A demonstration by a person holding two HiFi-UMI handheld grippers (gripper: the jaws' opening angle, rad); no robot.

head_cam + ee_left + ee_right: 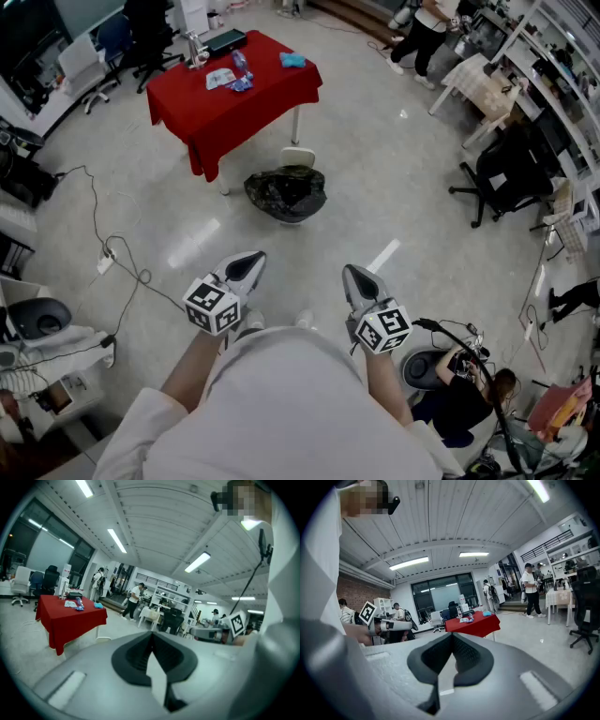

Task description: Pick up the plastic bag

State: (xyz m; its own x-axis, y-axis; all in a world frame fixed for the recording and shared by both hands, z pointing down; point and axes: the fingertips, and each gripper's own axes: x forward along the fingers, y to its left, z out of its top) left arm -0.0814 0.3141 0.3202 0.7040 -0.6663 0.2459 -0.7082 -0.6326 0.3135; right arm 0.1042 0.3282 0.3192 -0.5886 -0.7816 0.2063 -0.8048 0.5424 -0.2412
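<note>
Pale workshop floor [375,187], black plastic bag [286,194] beside red-draped table [234,112]; left tool [251,262] and right tool [356,277] both closed, empty.

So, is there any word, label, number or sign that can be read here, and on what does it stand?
No text can be read.
Cube on the left gripper, cube on the right gripper: only black-and-white square markers, no letters.
Packet on the red table: any print too small to read.
</note>
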